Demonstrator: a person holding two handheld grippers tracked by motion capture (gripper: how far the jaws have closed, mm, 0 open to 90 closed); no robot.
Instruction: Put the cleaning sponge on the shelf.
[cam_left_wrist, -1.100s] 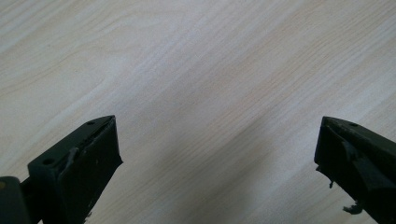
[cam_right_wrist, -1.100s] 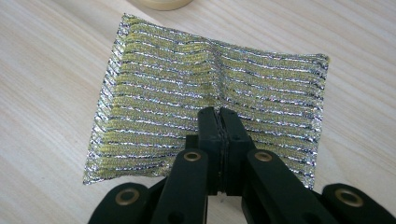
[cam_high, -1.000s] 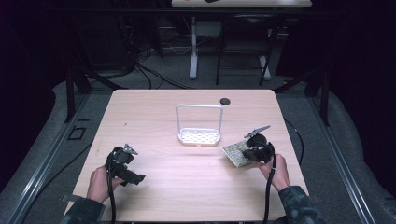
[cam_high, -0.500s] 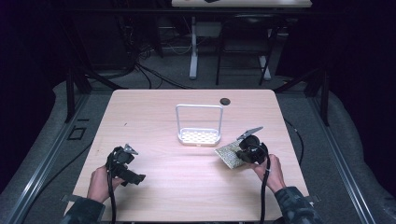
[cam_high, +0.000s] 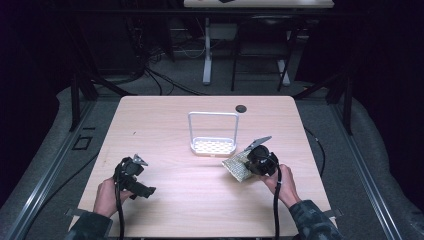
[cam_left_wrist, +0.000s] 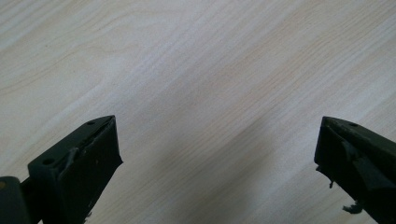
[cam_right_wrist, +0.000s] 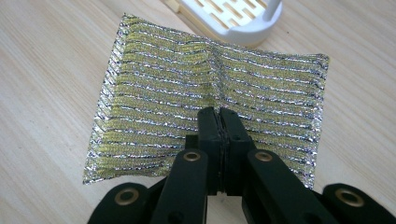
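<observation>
Left tongs (cam_high: 134, 176), lower left of the high view: held low over bare wood, jaws spread wide with nothing between them, as the left gripper view shows; idle. Centre of the frame: a white rack (cam_high: 213, 146) with a tall hoop handle and a slotted base stands on the surface (cam_high: 165, 125); a small dark disc (cam_high: 241, 108) lies near the far edge, upper centre. Just right of the rack's base, the right tongs (cam_high: 252, 161) are clenched on a yellow-and-silver scouring pad (cam_high: 237, 167); in the right gripper view the jaws pinch a fold at the near middle of the pad (cam_right_wrist: 205, 84), which fans out ahead of them, its far edge close to the rack's rim (cam_right_wrist: 243, 28). Whether the pad's underside rests on the wood I cannot tell. Judgement: carry step in hand, pad gripped and near the rack. Next move likely calls for lifting the pad clear of the rim, bringing it over the slotted base, then releasing; the hoop must be avoided.
</observation>
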